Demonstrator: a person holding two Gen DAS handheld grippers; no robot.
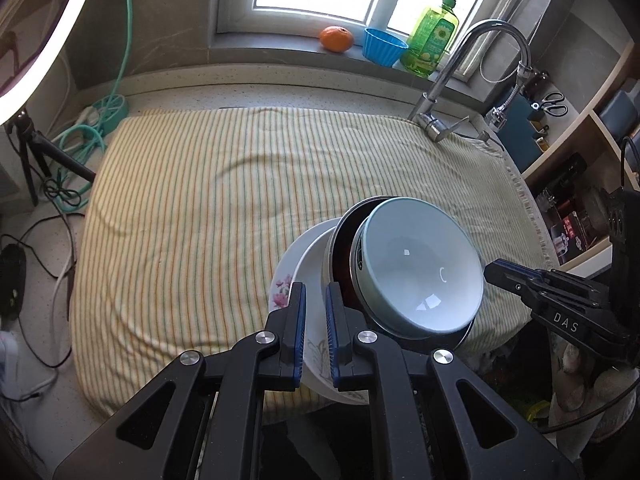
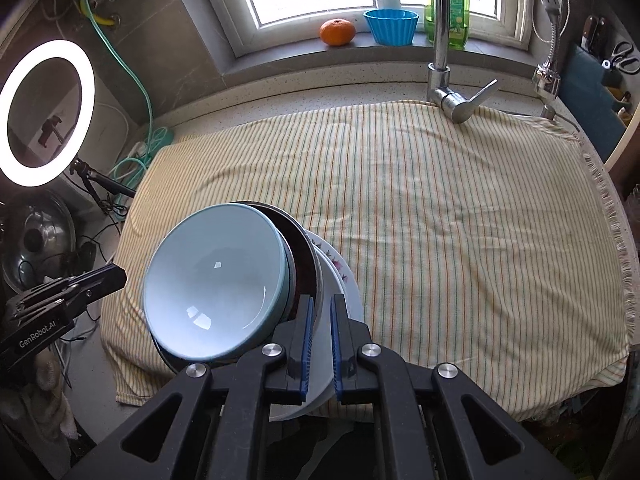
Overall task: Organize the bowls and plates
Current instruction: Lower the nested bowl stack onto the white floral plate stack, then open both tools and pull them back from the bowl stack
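A tilted stack hangs over the near edge of the striped cloth (image 1: 208, 208): a light blue bowl (image 1: 420, 268) nested in a dark bowl (image 1: 344, 240), on a white floral plate (image 1: 292, 276). My left gripper (image 1: 316, 300) is shut on the plate's rim. The right gripper (image 1: 496, 272) shows in the left view beside the blue bowl. In the right wrist view my right gripper (image 2: 322, 316) is shut on the white plate (image 2: 340, 276), with the blue bowl (image 2: 212, 280) and dark bowl (image 2: 300, 248) to its left. The left gripper (image 2: 116, 276) shows at far left.
A faucet (image 1: 452, 80) stands at the back right of the cloth. The windowsill holds an orange (image 1: 336, 38), a blue cup (image 1: 384, 46) and a green soap bottle (image 1: 434, 34). A ring light (image 2: 48, 112), cables and a pot lid (image 2: 40, 236) lie at left. Shelves (image 1: 580, 152) stand at right.
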